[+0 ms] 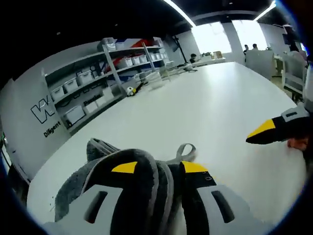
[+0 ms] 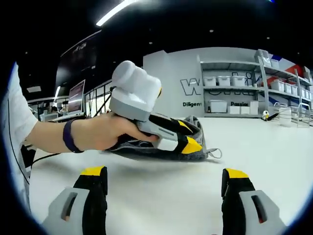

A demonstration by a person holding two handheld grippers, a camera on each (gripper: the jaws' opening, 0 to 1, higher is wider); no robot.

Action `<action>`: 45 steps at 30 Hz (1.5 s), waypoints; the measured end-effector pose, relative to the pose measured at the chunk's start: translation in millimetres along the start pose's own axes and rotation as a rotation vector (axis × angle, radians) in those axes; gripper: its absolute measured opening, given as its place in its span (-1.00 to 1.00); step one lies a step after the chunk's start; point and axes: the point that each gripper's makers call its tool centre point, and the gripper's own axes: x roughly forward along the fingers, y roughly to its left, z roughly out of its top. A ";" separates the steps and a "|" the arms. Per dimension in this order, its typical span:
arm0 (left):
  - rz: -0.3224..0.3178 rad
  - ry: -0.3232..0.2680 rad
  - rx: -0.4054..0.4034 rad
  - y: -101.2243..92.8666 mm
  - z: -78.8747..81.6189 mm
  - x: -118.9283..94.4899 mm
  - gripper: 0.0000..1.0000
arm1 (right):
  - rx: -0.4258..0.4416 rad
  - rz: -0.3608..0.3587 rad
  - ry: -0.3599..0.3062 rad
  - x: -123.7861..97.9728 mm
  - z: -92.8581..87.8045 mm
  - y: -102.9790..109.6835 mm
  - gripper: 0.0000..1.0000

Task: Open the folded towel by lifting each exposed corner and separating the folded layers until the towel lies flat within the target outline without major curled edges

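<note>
On the white table (image 2: pixel 274 147), left gripper (image 2: pixel 188 139) clamps the towel (image 2: pixel 146 149); right gripper (image 2: pixel 164 183) gapes, holding nothing.

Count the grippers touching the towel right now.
1: the left gripper is shut on the grey towel. The right gripper is open over the bare table, apart from the towel.

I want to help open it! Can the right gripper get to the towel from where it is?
Probably yes. The right gripper is open, with bare table between it and the towel. The left gripper already clamps the towel's near part.
</note>
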 end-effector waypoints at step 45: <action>0.205 -0.161 -0.256 125.2 -22.6 -109.6 -0.93 | 0.032 -0.008 -0.008 0.1 1.3 -4.2 0.99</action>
